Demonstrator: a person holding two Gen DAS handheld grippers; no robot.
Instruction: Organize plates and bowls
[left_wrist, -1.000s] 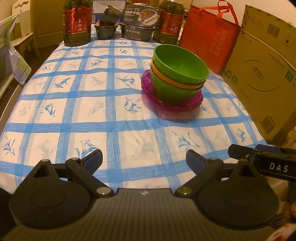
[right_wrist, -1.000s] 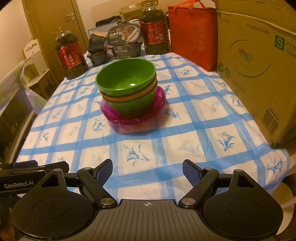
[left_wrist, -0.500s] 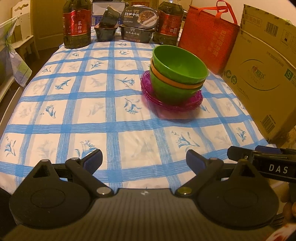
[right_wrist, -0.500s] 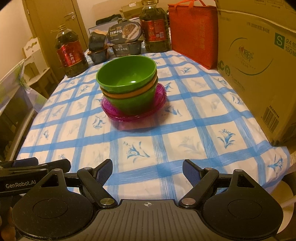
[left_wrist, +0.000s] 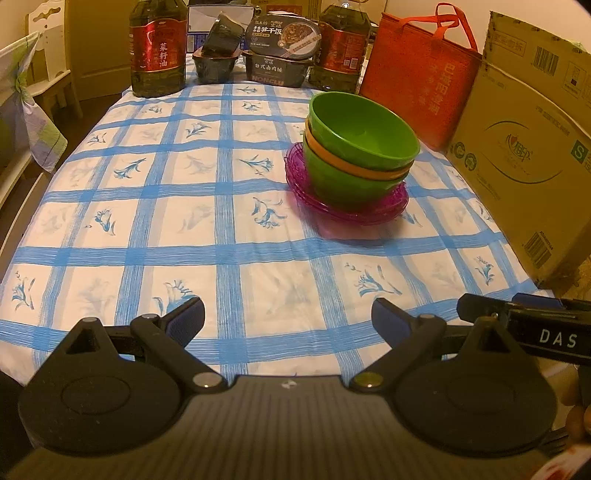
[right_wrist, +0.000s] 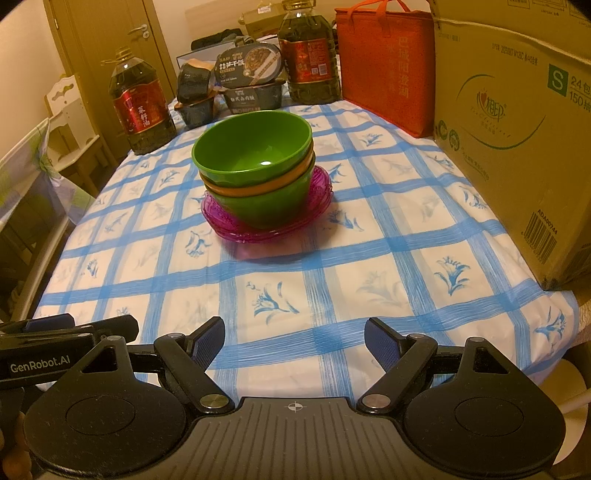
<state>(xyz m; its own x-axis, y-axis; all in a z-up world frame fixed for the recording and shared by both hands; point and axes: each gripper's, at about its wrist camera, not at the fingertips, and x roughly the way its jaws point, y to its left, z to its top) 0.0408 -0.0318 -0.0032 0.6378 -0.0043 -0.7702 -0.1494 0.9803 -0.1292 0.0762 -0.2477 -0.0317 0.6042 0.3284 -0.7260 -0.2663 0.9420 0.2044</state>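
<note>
A stack of bowls (left_wrist: 360, 147) (right_wrist: 255, 158), green on orange on green, sits on stacked magenta plates (left_wrist: 369, 212) (right_wrist: 319, 192) on the blue-checked tablecloth. My left gripper (left_wrist: 288, 319) is open and empty near the table's front edge, well short of the stack. My right gripper (right_wrist: 294, 338) is open and empty, also near the front edge. Each gripper shows at the side of the other's view: the right one in the left wrist view (left_wrist: 517, 317), the left one in the right wrist view (right_wrist: 74, 328).
Two oil bottles (left_wrist: 158, 48) (left_wrist: 341, 44) and black food containers (left_wrist: 280, 51) line the far edge. A red bag (left_wrist: 421, 74) and a large cardboard box (left_wrist: 524, 147) stand along the right side. A chair (left_wrist: 33, 85) stands at the left.
Both grippers have drawn back slightly from the stack and tilted a little. Jaws stay open. The bowls and plates have not moved.
</note>
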